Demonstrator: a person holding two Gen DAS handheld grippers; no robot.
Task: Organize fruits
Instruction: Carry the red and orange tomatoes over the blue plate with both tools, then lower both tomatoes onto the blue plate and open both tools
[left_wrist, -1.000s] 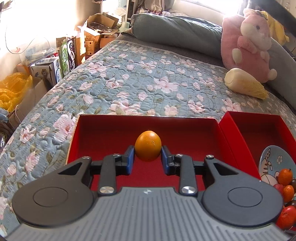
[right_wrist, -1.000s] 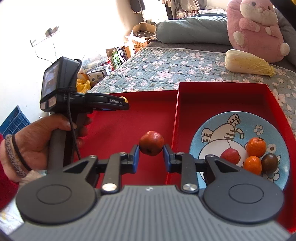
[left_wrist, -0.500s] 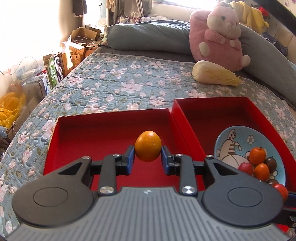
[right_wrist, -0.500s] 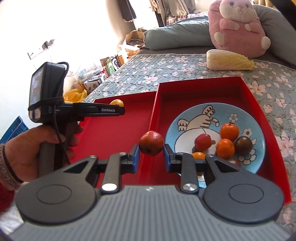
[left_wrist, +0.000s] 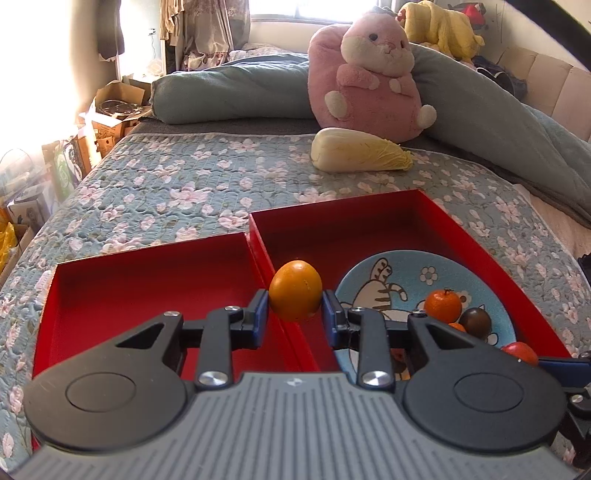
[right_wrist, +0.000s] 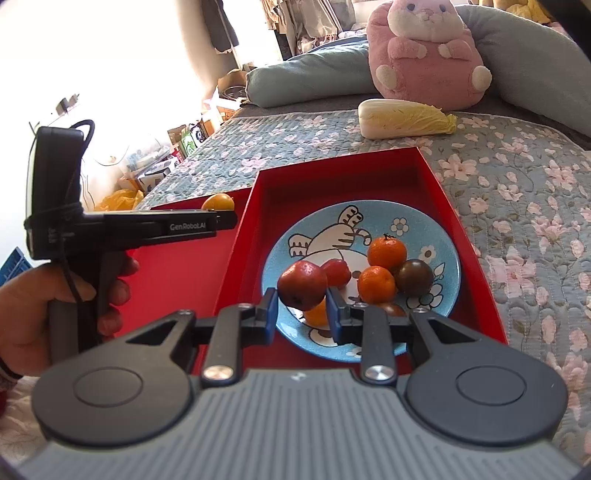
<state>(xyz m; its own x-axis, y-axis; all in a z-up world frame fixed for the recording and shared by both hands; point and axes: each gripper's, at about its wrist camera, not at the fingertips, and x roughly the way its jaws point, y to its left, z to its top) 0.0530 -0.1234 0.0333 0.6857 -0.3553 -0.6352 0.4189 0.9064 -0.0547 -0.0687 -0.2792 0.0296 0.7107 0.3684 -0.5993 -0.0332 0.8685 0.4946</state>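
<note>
Both jaws clamped on fruit: your left gripper (left_wrist: 295, 312) pinches smooth orange-yellow oval fruit (left_wrist: 294, 290), held above wall between two red cardboard trays; your right gripper (right_wrist: 302, 301) pinches round dull-red fruit (right_wrist: 302, 284), held over near-left part of blue cartoon-cat plate (right_wrist: 448, 273). Plate sits in right red tray (right_wrist: 436, 177), carrying two small orange mandarins (right_wrist: 386, 252), dark brown round fruit (right_wrist: 414, 277), small red fruit (right_wrist: 336, 271). Left red tray (left_wrist: 110, 284) bare in left view

The right hand-held gripper (right_wrist: 302, 308) hides part of the plate (right_wrist: 439, 295), an orange fruit (right_wrist: 317, 314) and a dark one (right_wrist: 392, 308) behind it.
</note>
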